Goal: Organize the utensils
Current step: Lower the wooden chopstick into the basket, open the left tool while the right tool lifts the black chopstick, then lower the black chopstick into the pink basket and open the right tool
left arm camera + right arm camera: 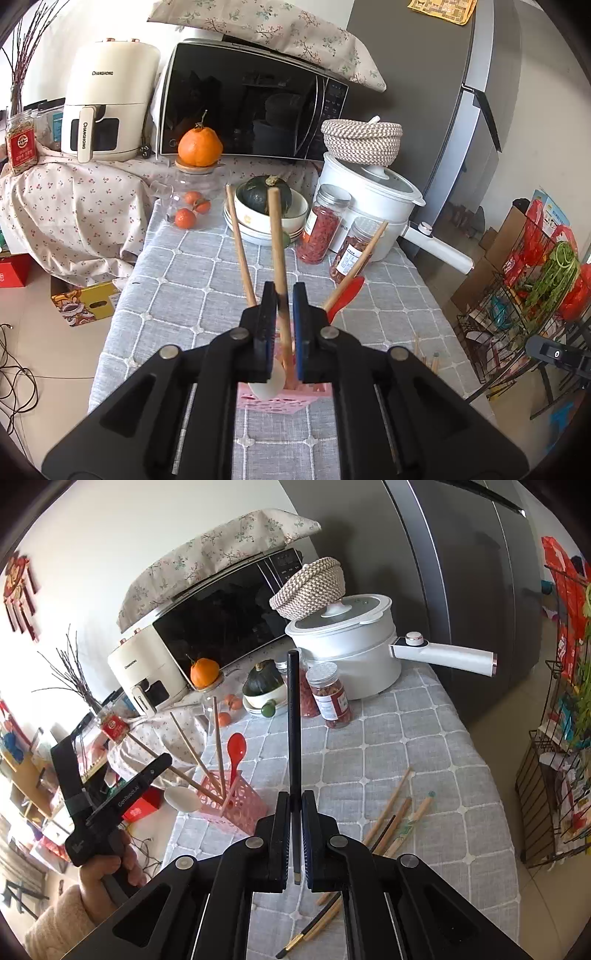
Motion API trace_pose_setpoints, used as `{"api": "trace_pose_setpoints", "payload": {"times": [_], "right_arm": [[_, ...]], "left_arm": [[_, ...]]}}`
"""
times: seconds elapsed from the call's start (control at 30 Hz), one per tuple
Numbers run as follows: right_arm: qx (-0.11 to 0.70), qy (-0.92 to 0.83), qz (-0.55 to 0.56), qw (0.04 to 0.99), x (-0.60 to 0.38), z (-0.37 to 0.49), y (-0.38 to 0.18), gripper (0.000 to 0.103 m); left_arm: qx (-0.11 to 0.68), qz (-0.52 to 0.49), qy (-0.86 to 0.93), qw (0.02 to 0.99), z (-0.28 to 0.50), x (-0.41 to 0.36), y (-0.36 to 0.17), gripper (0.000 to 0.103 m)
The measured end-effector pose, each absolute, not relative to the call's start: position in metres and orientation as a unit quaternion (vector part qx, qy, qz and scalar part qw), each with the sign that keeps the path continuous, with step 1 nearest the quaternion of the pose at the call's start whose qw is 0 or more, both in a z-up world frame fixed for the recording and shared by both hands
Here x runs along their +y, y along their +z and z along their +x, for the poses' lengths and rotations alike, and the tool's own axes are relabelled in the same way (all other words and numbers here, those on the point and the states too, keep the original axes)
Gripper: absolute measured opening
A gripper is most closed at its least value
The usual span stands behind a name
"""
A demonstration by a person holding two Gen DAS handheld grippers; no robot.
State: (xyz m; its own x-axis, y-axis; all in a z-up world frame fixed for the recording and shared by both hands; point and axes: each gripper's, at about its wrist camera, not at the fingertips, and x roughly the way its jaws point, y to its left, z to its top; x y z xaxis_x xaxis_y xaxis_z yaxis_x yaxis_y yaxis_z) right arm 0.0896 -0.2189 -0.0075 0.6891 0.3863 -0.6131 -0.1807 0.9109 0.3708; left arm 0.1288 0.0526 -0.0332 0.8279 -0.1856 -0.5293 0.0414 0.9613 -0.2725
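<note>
Left gripper [284,295] lowers a wooden chopstick [277,240] into the pink holder [236,805], jaws barely loosened around it, while the right gripper [295,805], clamped on a black chopstick [294,720], probably goes next.

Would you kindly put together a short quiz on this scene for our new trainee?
1. True or false: the right gripper is shut on a black chopstick.
2. What colour is the spoon standing in the pink holder? A green, B red, C blue.
3. Fill in: the woven basket rests on the white ___.
Key: 1 true; 2 B; 3 pot.
</note>
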Motion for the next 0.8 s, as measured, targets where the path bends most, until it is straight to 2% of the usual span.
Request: {"api": "trace_pose_setpoints", "payload": {"times": [0.07,0.13,0.3,0.37,0.57,0.8], "right_arm": [[0.357,0.157,0.143,0.910,-0.219,0.089,-0.005,0.006],[0.351,0.160,0.147,0.911,-0.218,0.088,-0.002,0.006],[0.331,0.171,0.157,0.915,-0.211,0.088,0.010,0.006],[0.323,0.179,0.158,0.916,-0.205,0.088,0.015,0.006],[0.310,0.191,0.164,0.917,-0.181,0.095,0.023,0.006],[0.287,0.194,0.174,0.922,-0.157,0.104,0.028,0.006]], "left_arm": [[0.280,-0.132,-0.062,0.949,0.126,0.054,-0.029,0.038],[0.266,-0.135,-0.056,0.953,0.122,0.057,-0.021,0.051],[0.256,-0.138,-0.043,0.956,0.111,0.068,-0.008,0.058],[0.258,-0.131,-0.035,0.957,0.106,0.071,-0.004,0.066],[0.286,-0.103,-0.029,0.952,0.087,0.088,-0.003,0.082],[0.353,-0.095,-0.049,0.930,0.076,0.105,-0.023,0.084]]}}
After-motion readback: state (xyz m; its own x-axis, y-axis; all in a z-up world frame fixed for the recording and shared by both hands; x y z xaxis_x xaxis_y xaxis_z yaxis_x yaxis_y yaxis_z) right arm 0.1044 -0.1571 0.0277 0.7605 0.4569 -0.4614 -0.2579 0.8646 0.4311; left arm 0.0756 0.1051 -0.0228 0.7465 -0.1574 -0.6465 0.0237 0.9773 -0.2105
